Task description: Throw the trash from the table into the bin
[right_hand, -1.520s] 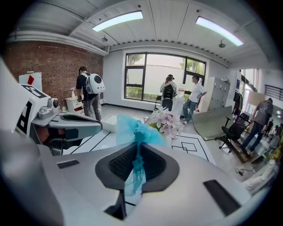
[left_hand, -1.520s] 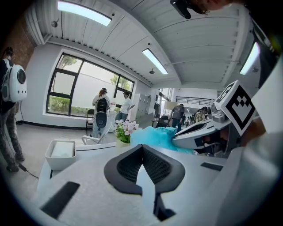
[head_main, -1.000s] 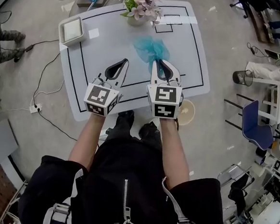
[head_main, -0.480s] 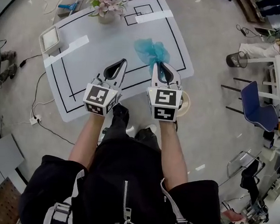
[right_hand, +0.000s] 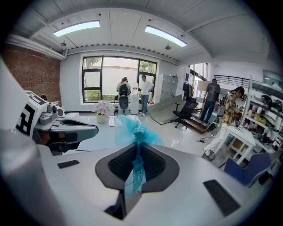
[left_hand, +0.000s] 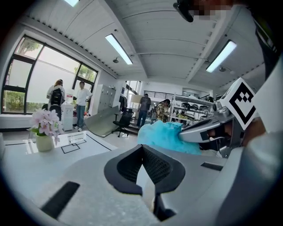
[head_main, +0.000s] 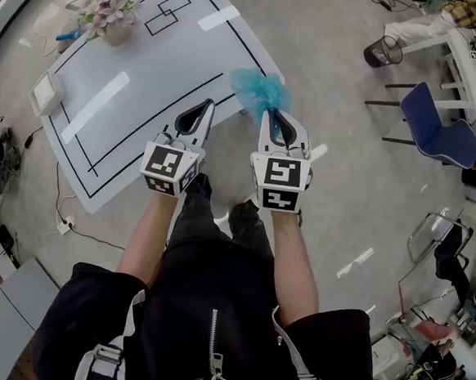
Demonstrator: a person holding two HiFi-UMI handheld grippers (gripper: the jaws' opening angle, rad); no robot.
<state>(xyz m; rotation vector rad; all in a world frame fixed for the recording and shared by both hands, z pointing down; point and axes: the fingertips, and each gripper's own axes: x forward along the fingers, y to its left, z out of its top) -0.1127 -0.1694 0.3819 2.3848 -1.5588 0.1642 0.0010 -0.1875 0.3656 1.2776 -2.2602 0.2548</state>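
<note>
A: Item, teal trash (head_main: 258, 90): concealed parts?
B: Pinched part hidden between the right gripper's (head_main: 270, 118) closed jaws.
A: Item, wire bin (head_main: 384, 51)?
B: Well ahead, to that gripper's right; contents too small to tell.
A: Item, table (head_main: 148, 80)?
B: Far corner cut off by the top edge.
</note>
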